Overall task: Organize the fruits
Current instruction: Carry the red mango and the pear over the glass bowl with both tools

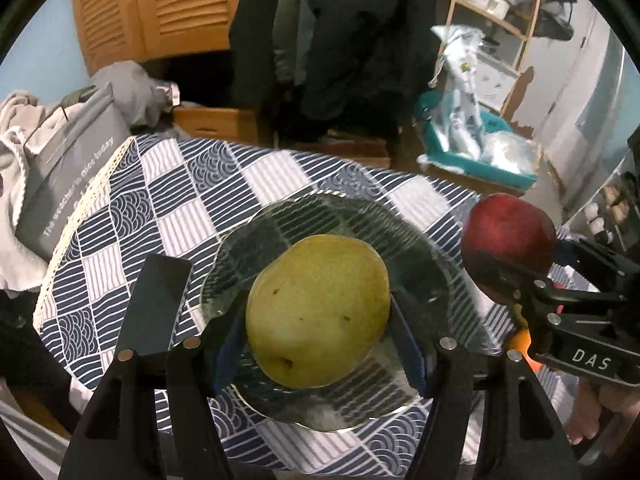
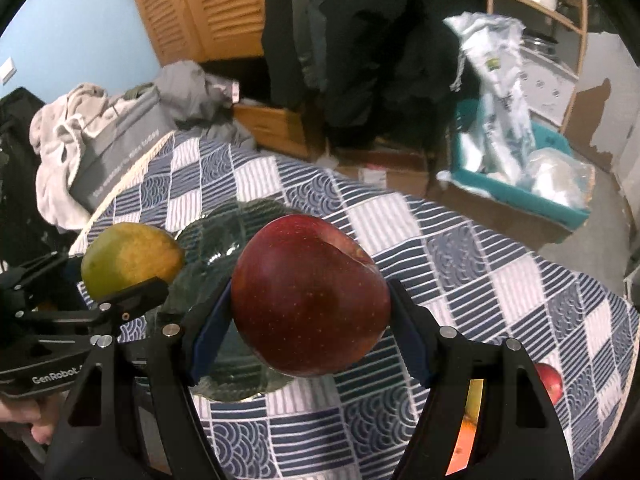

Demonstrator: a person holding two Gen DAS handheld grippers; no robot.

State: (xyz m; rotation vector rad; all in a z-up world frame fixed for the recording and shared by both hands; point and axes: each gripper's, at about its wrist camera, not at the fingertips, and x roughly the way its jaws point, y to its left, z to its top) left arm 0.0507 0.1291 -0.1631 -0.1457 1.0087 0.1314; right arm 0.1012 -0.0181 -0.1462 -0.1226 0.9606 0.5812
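Left gripper (image 1: 318, 312) fingers (image 1: 408, 344) clamp a green pear (image 1: 318, 308), held above the glass plate (image 1: 416, 240). Right gripper (image 2: 310, 300) fingers (image 2: 210, 332) clamp a red apple (image 2: 310, 296) beside the plate's right rim. Both grippers point forward, side by side. Checked surface (image 2: 480, 280) lies open rightward; another apple (image 2: 550, 386) sits near the edge.

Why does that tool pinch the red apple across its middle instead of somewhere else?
The apple is widest at its middle, so the right tool has one pad on each flank. Coming in level from the side seats the pads on opposite, roughly parallel curves; nearer top or bottom it might squirt out.
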